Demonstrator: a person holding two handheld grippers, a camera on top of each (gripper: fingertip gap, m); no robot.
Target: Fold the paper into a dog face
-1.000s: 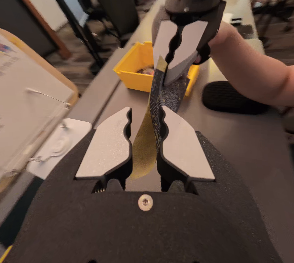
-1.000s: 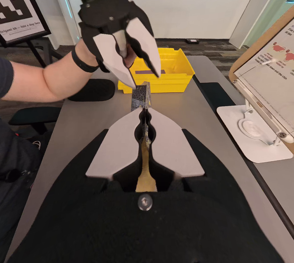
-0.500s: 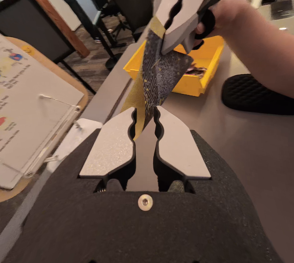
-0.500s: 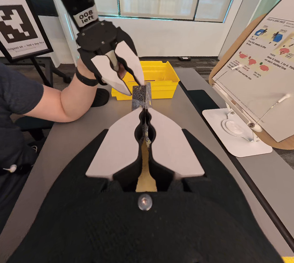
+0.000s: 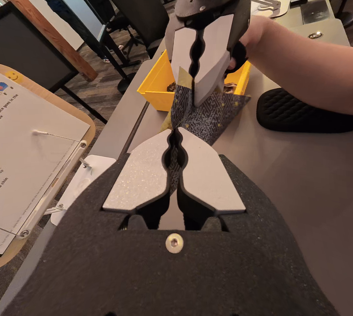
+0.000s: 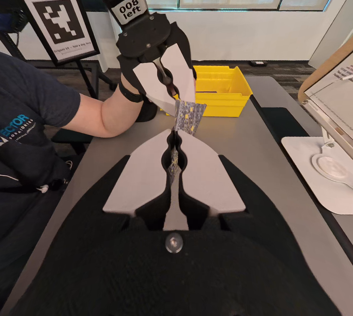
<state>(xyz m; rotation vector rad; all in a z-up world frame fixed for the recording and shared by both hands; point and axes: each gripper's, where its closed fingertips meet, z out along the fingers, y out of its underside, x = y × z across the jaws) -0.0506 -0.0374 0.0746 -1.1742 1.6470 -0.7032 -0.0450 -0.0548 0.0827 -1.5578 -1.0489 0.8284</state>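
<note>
The folded paper [image 5: 206, 117], dark and patterned with a gold back, hangs in the air above the grey table [image 5: 286, 173]. Both grippers hold it. My left gripper [image 5: 174, 132] is shut on its near lower corner. My right gripper [image 5: 192, 93] comes from above and is shut on its upper edge, where a gold flap sticks out. In the right wrist view the right gripper [image 6: 174, 132] is shut on the paper [image 6: 189, 117], and the left gripper [image 6: 182, 106] pinches its far top edge. The paper stands on edge between the two grippers.
A yellow bin [image 5: 154, 87] holding paper pieces stands behind the paper, and shows in the right wrist view [image 6: 221, 96]. A black pad [image 5: 298, 114] lies under the person's forearm. An instruction board on a white stand [image 6: 324, 154] is at the table's side. A marker sign [image 6: 57, 20] stands behind. Left and right tips are no more than a few centimetres apart.
My left gripper was open around the paper and has shut on it. The right gripper kept its hold, and the paper has turned so its patterned face shows.
</note>
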